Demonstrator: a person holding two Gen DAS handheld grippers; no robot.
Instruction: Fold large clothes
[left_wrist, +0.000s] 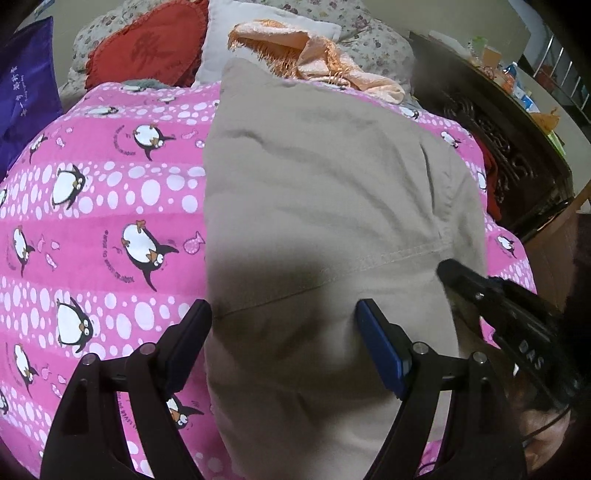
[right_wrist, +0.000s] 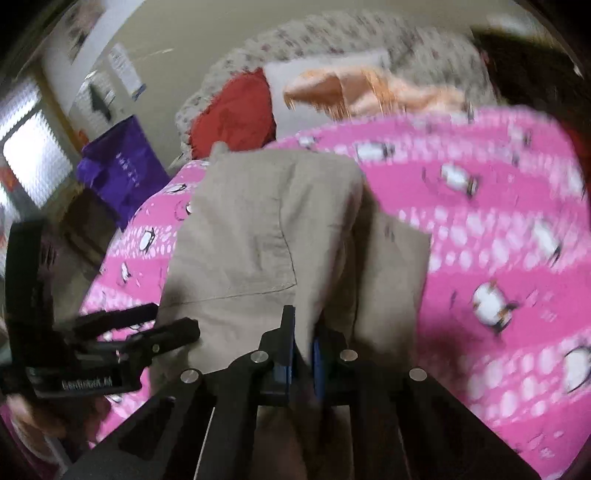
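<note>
Beige trousers (left_wrist: 325, 192) lie lengthwise on a pink penguin-print blanket (left_wrist: 96, 206). My left gripper (left_wrist: 284, 314) is open, its fingers wide apart over the near end of the trousers, holding nothing. My right gripper (right_wrist: 303, 343) is shut on a fold of the beige trousers (right_wrist: 266, 229), which rises from its jaws; the view is blurred. The right gripper also shows in the left wrist view (left_wrist: 498, 295), at the trousers' right edge. The left gripper shows at the left of the right wrist view (right_wrist: 147, 332).
Beyond the blanket lie a red cushion (left_wrist: 147, 48), a peach fringed cloth (left_wrist: 314, 55) and floral pillows (left_wrist: 373, 40). A purple bag (left_wrist: 26, 88) stands at the left. A dark carved cabinet (left_wrist: 509, 140) with clutter on top stands at the right.
</note>
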